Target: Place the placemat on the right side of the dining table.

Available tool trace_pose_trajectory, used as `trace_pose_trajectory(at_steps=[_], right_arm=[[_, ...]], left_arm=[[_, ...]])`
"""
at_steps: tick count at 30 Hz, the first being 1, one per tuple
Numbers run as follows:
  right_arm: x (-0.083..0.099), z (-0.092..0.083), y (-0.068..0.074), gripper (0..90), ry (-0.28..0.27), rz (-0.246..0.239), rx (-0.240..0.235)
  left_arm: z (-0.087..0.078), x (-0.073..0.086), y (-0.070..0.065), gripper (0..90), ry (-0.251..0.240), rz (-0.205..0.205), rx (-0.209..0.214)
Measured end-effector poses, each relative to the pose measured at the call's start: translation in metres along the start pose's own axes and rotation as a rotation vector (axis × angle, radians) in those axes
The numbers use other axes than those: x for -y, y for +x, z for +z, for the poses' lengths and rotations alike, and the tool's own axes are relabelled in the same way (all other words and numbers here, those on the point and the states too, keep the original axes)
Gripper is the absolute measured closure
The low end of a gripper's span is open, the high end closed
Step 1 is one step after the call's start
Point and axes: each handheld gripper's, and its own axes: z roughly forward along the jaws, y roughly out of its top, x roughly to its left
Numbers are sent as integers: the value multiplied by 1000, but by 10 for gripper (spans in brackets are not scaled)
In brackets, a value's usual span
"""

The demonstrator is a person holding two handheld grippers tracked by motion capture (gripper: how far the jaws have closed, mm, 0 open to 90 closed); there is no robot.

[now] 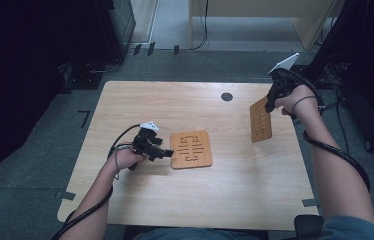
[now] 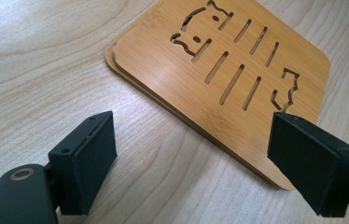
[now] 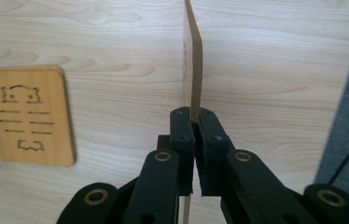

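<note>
The right gripper has its fingers clamped on one edge of a wooden trivet, lifted above the worktop. The left gripper keeps fingers apart beside the stacked trivets, probably to steady them

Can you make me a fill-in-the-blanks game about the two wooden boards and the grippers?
1. The right gripper holds one wooden board up in the ____.
2. The other wooden board lies flat on the ____.
3. The left gripper, beside that flat board, has its jaws ____.
4. Each board has slots and a ____ face cut into it.

Missing words: air; table; open; cat
</note>
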Motion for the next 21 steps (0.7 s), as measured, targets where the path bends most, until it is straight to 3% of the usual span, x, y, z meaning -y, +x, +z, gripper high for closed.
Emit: trace_pose_trajectory(at_steps=[7, 15, 21], right_arm=[[0, -1, -12, 877, 1, 38, -14], [-7, 5, -22, 876, -43, 81, -36], [-12, 10, -25, 864, -64, 78, -22]], left_arm=[[1, 0, -1, 146, 3, 2, 0], [1, 0, -1, 145, 4, 5, 0], [1, 0, -1, 145, 2, 7, -1]])
